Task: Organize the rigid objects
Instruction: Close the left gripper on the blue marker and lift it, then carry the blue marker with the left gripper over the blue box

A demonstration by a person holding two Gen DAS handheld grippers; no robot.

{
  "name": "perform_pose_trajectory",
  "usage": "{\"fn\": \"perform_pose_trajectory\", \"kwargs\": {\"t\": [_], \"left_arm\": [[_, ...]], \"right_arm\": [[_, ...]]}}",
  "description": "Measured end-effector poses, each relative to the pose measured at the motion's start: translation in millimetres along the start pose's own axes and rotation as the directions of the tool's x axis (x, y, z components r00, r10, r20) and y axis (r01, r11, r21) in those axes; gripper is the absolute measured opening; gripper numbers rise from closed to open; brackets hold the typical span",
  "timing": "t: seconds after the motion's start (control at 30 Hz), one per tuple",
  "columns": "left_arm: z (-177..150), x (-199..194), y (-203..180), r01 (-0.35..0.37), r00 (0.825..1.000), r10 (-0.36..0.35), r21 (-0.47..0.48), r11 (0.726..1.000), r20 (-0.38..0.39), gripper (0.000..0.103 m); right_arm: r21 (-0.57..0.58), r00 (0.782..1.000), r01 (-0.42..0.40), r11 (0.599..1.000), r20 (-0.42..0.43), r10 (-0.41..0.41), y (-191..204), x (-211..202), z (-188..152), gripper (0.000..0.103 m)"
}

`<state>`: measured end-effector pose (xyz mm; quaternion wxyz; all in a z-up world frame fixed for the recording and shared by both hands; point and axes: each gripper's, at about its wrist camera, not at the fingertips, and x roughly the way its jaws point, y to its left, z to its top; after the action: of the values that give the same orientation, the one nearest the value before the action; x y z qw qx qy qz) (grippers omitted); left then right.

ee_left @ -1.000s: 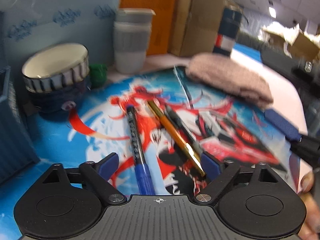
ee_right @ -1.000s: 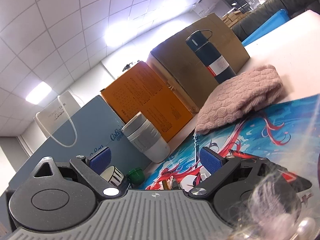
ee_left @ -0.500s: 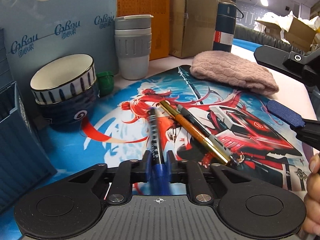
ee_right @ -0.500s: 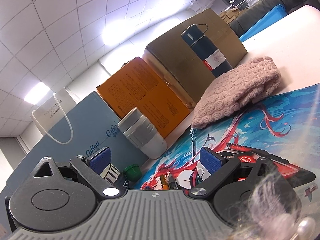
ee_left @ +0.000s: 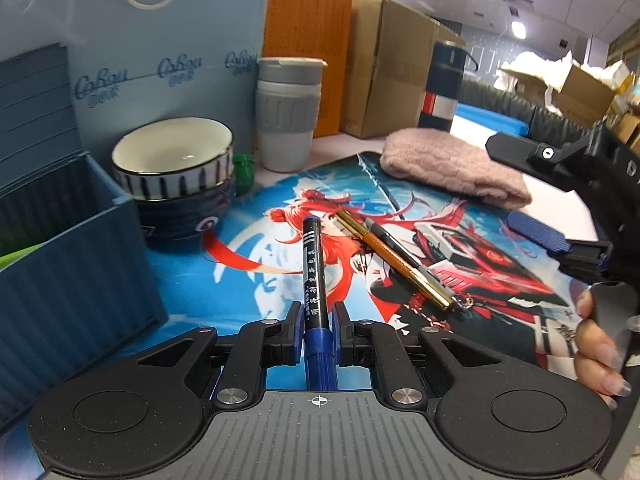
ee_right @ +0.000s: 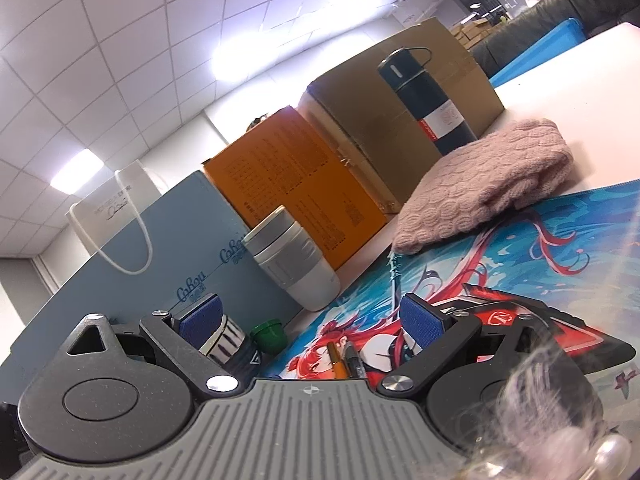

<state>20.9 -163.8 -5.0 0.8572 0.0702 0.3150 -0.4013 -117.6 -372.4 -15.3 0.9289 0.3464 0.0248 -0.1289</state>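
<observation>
While the left gripper point(ee_left: 316, 322) clamps the blue marker point(ee_left: 313, 276), seemingly lifted off the mat point(ee_left: 256, 256); two pens point(ee_left: 394, 258) remain; right gripper point(ee_right: 310, 322) gapes, idle.

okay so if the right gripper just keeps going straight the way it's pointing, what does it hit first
Probably the two pens lying on the printed mat: they sit low between the open right gripper, nearest along its line. Beyond them stands the grey cup. Depth is hard to judge in this tilted fisheye view, so it might pass above the pens.
</observation>
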Motion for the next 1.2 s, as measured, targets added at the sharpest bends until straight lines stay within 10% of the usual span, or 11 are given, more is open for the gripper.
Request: {"fn": "perform_pose_trajectory", "kwargs": {"t": [0.63, 1.2], "left_arm": [[-6.4, -71.2, 72.6, 0.189, 0.976, -0.171, -0.129, 0.974, 0.138, 0.013], [0.8, -132.3, 145.7, 0.120, 0.966, -0.091, -0.110, 0.987, 0.240, 0.013]], "right_arm": [[-0.038, 0.979, -0.153, 0.987, -0.140, 0.147, 74.1, 8.8, -15.0, 0.096], [0.016, 0.881, -0.353, 0.936, -0.330, 0.338, 165.3, 47.8, -28.0, 0.096]]}}
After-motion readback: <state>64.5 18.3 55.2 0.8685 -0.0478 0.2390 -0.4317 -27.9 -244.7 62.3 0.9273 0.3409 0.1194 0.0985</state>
